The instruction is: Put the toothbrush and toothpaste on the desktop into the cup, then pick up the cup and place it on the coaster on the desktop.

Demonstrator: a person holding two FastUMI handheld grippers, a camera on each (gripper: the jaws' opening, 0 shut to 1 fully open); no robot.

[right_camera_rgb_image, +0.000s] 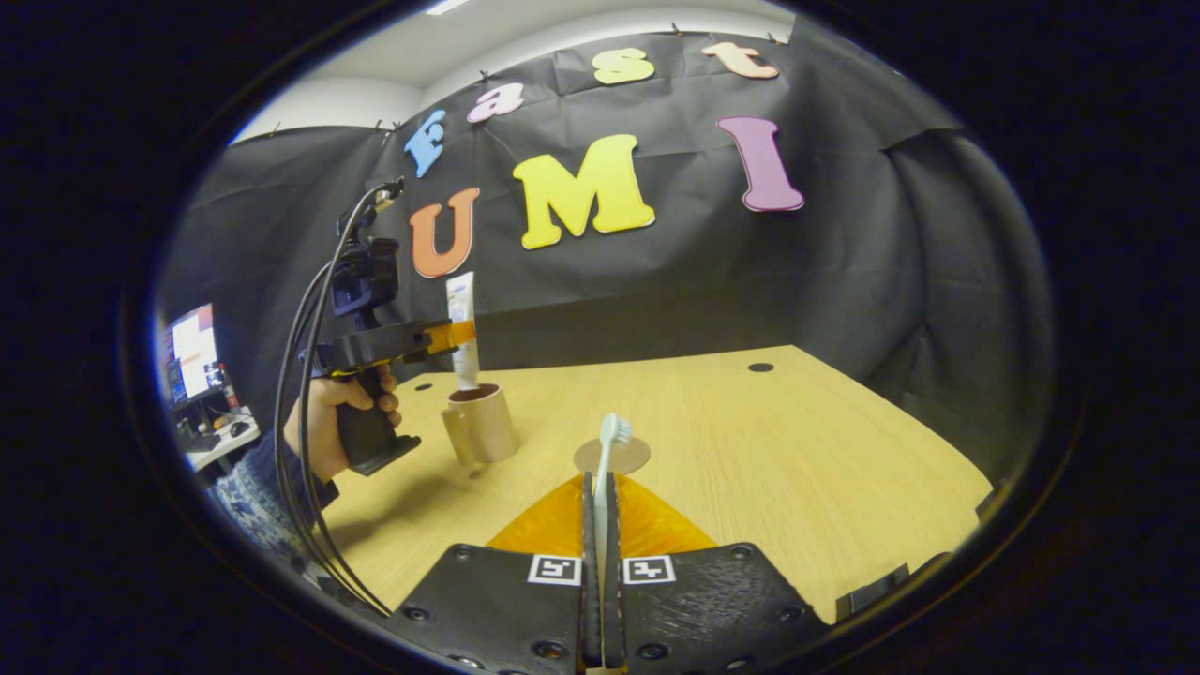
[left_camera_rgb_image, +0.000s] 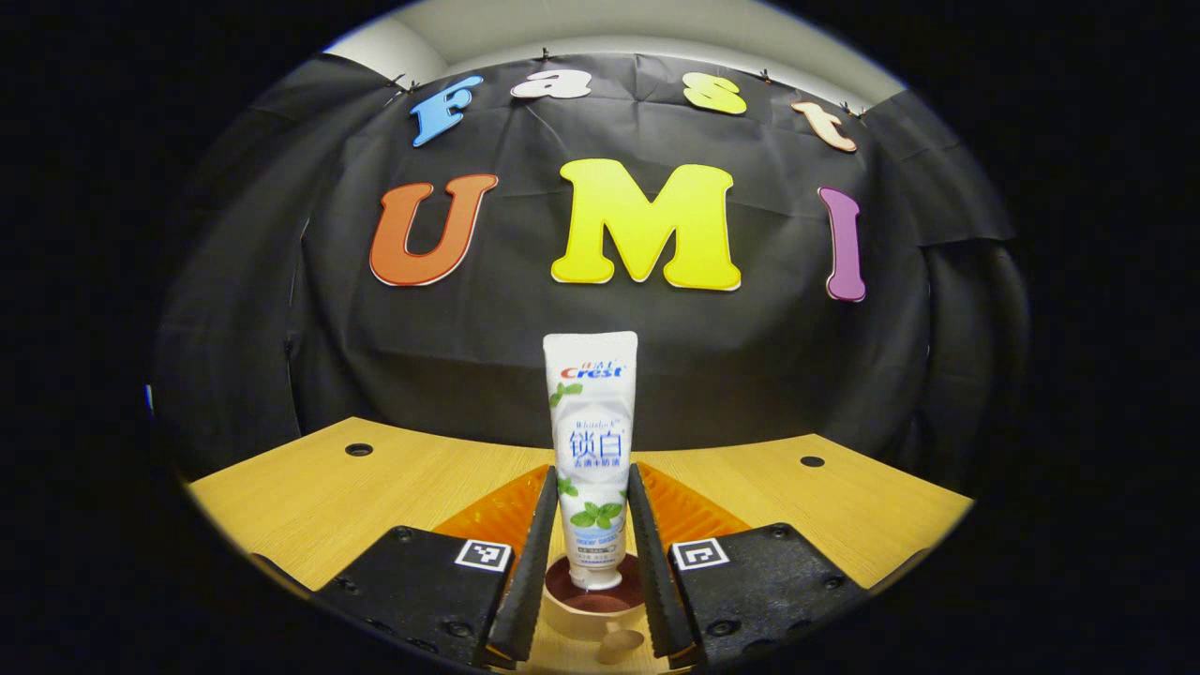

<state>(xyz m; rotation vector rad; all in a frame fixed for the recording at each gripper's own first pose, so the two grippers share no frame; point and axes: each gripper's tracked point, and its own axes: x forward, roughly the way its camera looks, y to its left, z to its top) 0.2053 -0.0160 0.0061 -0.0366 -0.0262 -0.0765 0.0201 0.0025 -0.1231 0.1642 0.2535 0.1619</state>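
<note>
1. In the left gripper view, the left gripper [left_camera_rgb_image: 589,553] had its two fingers [left_camera_rgb_image: 535,553] pressed against either side of the toothpaste [left_camera_rgb_image: 591,450], so the jaws were closed on the tube and held it upright, cap end down.
2. The cap end of the tube sat just inside the mouth of the cup [left_camera_rgb_image: 592,611], which stood directly below between the fingers, its dark inside showing and its handle pointing toward the camera.
3. In the right gripper view, the right gripper [right_camera_rgb_image: 601,525] was clamped on the toothbrush [right_camera_rgb_image: 605,473], with both fingers tight on the handle and almost no gap between them.
4. The brush pointed forward along the fingers, its bristled head [right_camera_rgb_image: 614,429] raised at the far end.
5. From that view the brush head lined up with the round coaster [right_camera_rgb_image: 626,457] lying flat on the table; whether it touched the coaster I could not tell.
6. Farther left in the right gripper view, a hand [right_camera_rgb_image: 330,422] gripped the handle of the left gripper [right_camera_rgb_image: 459,336], which held the toothpaste [right_camera_rgb_image: 461,328] over the cup [right_camera_rgb_image: 480,424].
7. The cup stood on the wooden table [right_camera_rgb_image: 797,450], left of the coaster and apart from it.
8. Dark cables [right_camera_rgb_image: 305,375] ran down from the left gripper past a patterned sleeve [right_camera_rgb_image: 253,492].
</note>
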